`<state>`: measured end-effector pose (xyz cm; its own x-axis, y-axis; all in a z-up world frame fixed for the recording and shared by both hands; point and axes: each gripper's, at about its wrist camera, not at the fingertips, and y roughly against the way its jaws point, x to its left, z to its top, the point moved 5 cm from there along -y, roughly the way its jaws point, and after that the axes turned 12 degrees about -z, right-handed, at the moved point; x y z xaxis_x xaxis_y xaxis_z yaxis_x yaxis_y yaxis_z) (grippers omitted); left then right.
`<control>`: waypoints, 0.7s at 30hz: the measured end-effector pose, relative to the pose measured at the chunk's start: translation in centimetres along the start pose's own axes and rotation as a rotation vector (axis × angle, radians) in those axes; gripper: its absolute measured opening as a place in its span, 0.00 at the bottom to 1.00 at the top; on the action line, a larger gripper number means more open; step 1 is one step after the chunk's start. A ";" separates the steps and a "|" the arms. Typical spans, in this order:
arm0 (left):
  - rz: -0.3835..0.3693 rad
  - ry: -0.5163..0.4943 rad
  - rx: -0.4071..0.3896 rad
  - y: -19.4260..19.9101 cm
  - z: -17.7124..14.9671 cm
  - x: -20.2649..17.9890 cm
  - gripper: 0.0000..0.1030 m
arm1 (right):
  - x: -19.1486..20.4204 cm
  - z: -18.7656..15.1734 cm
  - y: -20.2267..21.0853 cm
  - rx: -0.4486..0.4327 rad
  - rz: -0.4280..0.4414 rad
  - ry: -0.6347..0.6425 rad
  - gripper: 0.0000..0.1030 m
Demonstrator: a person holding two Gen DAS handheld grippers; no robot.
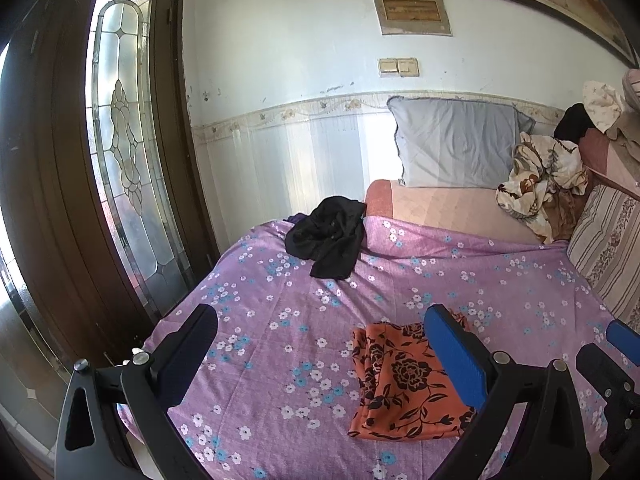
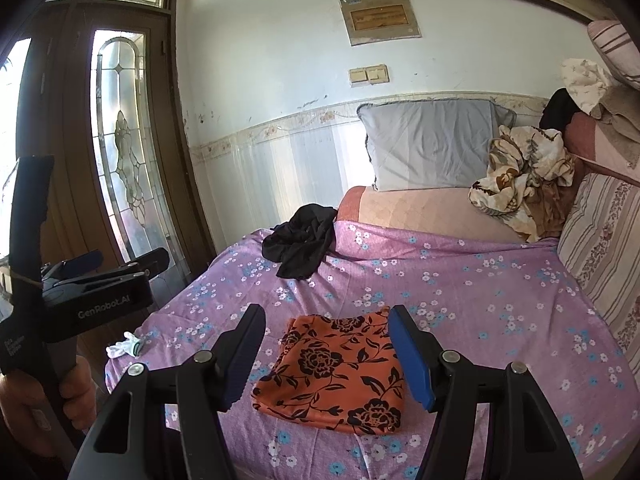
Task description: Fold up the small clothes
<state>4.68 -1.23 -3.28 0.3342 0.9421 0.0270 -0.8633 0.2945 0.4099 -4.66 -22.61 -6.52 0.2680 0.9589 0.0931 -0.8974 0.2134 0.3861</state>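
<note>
A bed fills both views, covered by one lilac cotton sheet (image 2: pixel 460 292) printed with small white and blue blossoms, lying fairly smooth with soft creases. At its head one grey pillow (image 2: pixel 432 144) leans upright against the white wall, rectangular with a frilled edge. To the right of it is one crumpled cream cloth with brown leaf print (image 2: pixel 520 184), bunched in a heap, and a striped, flower-patterned cushion (image 2: pixel 604 240) lies along the bed's right side.

Two small garments lie on the sheet. One black garment (image 2: pixel 300 244) is a limp, rumpled pile near the far left corner. One orange cloth with black roses (image 2: pixel 336 372) lies folded into a flat, roughly square shape near the front edge, well apart from the black one.

The right gripper (image 2: pixel 324 356) hovers over the orange cloth, fingers spread wide, clear of it. The left gripper (image 1: pixel 320 344) has its fingers wide apart, empty, just left of the cloth. One small white sock (image 2: pixel 124 346) lies crumpled at the left edge.
</note>
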 end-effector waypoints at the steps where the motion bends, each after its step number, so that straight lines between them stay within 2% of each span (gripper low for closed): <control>1: 0.001 0.001 0.003 -0.1 -0.1 0.0 1.00 | 0.1 -0.1 -0.1 0.005 0.000 0.001 0.65; 11: -0.002 0.005 0.017 -1.0 -0.3 -0.2 1.00 | -0.2 -0.5 0.1 -0.001 -0.036 0.042 0.65; 21: -0.031 -0.025 0.026 -1.1 -0.5 -1.9 1.00 | -1.8 -0.8 0.1 0.000 -0.040 0.017 0.65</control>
<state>4.83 -3.31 -4.23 0.3705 0.9281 0.0366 -0.8425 0.3192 0.4340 -5.53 -24.13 -7.37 0.2976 0.9527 0.0622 -0.8863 0.2515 0.3888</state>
